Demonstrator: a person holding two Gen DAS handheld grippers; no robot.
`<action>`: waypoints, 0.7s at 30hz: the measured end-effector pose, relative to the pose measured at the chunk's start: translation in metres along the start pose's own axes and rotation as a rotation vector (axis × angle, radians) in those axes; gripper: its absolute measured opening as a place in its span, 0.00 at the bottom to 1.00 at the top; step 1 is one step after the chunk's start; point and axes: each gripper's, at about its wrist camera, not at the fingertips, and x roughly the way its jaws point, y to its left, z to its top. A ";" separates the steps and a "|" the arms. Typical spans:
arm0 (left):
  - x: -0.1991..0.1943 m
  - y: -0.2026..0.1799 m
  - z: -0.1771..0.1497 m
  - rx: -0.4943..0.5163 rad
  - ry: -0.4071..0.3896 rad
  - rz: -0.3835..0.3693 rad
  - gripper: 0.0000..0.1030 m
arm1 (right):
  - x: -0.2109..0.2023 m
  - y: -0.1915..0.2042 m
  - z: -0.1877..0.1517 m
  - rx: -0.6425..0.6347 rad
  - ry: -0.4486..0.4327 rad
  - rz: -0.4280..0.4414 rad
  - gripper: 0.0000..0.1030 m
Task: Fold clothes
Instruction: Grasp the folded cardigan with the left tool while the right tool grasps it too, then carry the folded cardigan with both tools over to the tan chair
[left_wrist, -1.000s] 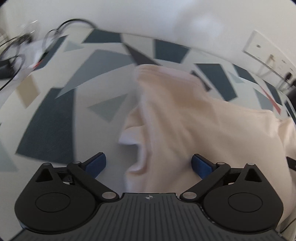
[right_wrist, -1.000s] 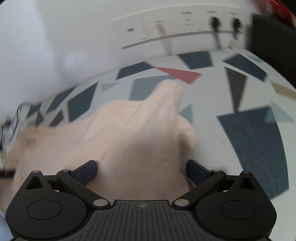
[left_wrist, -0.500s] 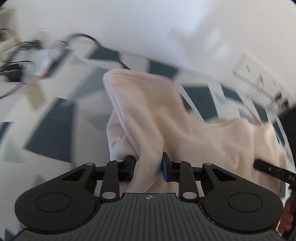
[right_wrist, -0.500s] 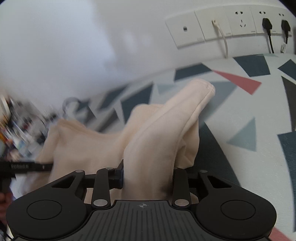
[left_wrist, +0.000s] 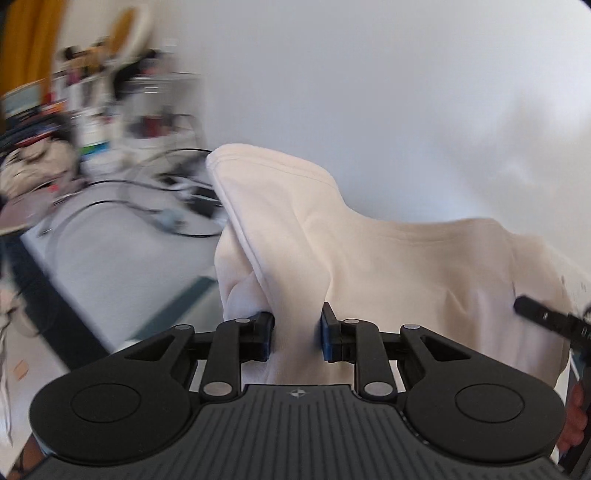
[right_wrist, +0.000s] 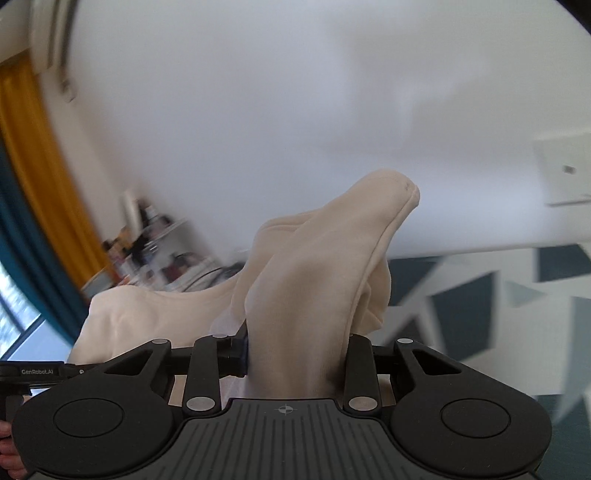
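In half a second both views have tipped up from the patterned table toward the wall: the cream garment (left_wrist: 388, 266) is being lifted, likely to spread it for folding. The left gripper (left_wrist: 295, 328) clenches a bunched fold at six o'clock; cluttered shelves (left_wrist: 122, 92) appear only here, at ten. The right gripper (right_wrist: 295, 354) grips another fold; only its view shows the patterned table (right_wrist: 480, 306) at four o'clock.

Garment (left_wrist: 369, 266) between both grippers — left gripper (left_wrist: 295, 336) and right gripper (right_wrist: 295, 354) — above the table (right_wrist: 480, 306), wall (right_wrist: 258, 110) behind.
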 end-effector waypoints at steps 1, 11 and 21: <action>-0.010 0.014 -0.003 -0.019 -0.011 0.014 0.23 | 0.004 0.014 -0.001 -0.013 0.015 0.015 0.27; -0.110 0.172 -0.055 -0.184 -0.103 0.149 0.23 | 0.050 0.187 -0.046 -0.127 0.187 0.110 0.27; -0.206 0.318 -0.102 -0.351 -0.156 0.293 0.23 | 0.090 0.390 -0.140 -0.217 0.306 0.213 0.27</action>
